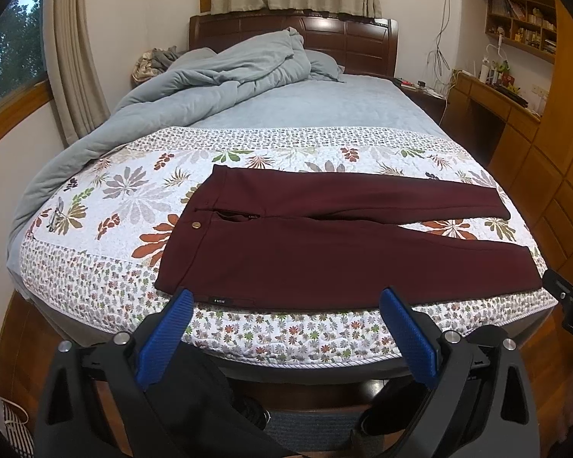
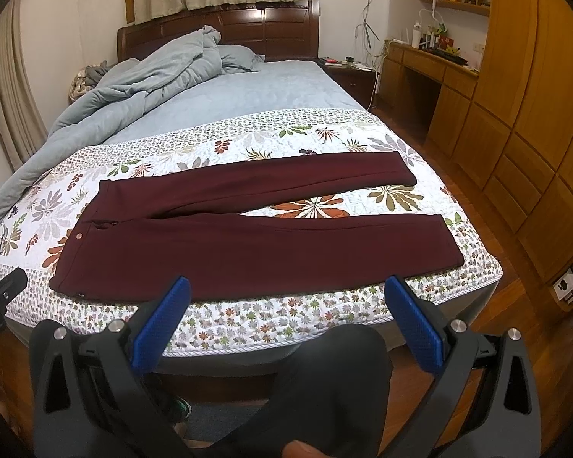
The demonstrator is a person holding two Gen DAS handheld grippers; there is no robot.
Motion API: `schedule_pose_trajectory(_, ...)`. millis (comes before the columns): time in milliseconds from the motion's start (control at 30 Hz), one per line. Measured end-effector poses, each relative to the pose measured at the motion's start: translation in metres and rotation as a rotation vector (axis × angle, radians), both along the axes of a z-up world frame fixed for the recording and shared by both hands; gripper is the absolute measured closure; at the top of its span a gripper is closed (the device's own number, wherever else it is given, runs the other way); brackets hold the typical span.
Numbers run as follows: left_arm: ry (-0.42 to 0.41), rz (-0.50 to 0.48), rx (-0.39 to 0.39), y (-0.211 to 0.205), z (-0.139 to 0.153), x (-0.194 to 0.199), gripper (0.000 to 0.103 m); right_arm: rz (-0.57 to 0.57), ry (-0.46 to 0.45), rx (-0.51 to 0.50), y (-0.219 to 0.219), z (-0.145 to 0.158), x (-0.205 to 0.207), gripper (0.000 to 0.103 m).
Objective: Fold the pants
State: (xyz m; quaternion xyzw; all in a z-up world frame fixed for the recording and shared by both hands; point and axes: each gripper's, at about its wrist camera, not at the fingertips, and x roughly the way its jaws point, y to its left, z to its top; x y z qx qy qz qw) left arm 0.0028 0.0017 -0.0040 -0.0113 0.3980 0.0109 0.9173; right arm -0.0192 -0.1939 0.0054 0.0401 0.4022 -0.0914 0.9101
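Observation:
Dark maroon pants [image 1: 324, 244] lie flat on the floral quilt [image 1: 107, 210] at the foot of the bed, waistband to the left, both legs stretched to the right with a gap between them. They also show in the right wrist view [image 2: 248, 240]. My left gripper [image 1: 286, 301] is open and empty, hovering at the bed's near edge by the waist side. My right gripper [image 2: 286, 294] is open and empty, at the near edge below the near leg. The right gripper's tip shows at the edge of the left wrist view [image 1: 569, 294].
A rumpled grey-blue duvet [image 1: 195, 87] covers the far left of the bed below a dark wooden headboard [image 1: 347, 38]. A wooden desk [image 2: 431, 61] and wardrobes [image 2: 534, 122] stand to the right. My legs and wooden floor [image 2: 496, 305] are below the bed's edge.

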Motion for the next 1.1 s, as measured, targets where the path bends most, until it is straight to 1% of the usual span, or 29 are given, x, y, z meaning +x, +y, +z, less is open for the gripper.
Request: schedule_pose_trajectory(1100,0.001,0.001,0.005,-0.0008,-0.0019,-0.0004,0.005,-0.008,0.003,0.005,-0.0020,-0.0024,0.0007,0.002)
